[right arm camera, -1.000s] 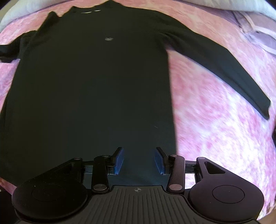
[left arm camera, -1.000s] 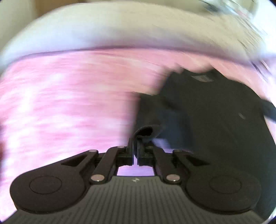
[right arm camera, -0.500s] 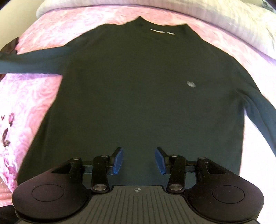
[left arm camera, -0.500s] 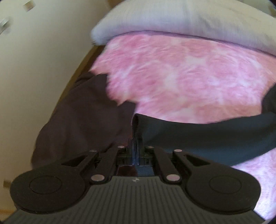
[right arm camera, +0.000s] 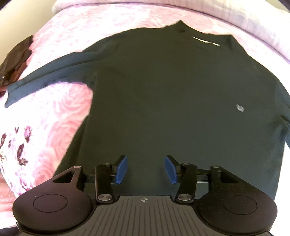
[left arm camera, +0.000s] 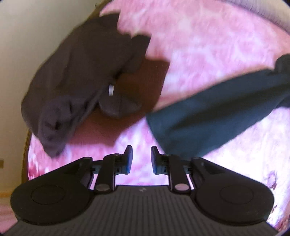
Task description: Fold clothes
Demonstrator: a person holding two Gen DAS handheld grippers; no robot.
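A dark long-sleeved shirt [right arm camera: 172,98] lies flat, front up, on the pink floral bedspread [right arm camera: 59,109], collar at the far side. Its left sleeve [right arm camera: 50,72] stretches out sideways toward the bed's edge. That sleeve [left arm camera: 217,112] shows in the left wrist view, its cuff lying just ahead and to the right of my left gripper [left arm camera: 141,159], which is open and holds nothing. My right gripper [right arm camera: 145,168] hovers open over the shirt's lower body, with nothing between its blue pads [right arm camera: 121,168].
A crumpled brown garment [left arm camera: 78,79] lies at the bed's left edge beside a reddish-brown one [left arm camera: 145,83]; the garments [right arm camera: 14,59] also show in the right wrist view. A pale pillow [right arm camera: 226,12] runs along the head of the bed. A cream wall [left arm camera: 27,36] stands left.
My left gripper pulled the sleeve out sideways, then opened and let the cuff drop onto the bedspread. The right gripper stayed open and shifted left over the shirt.
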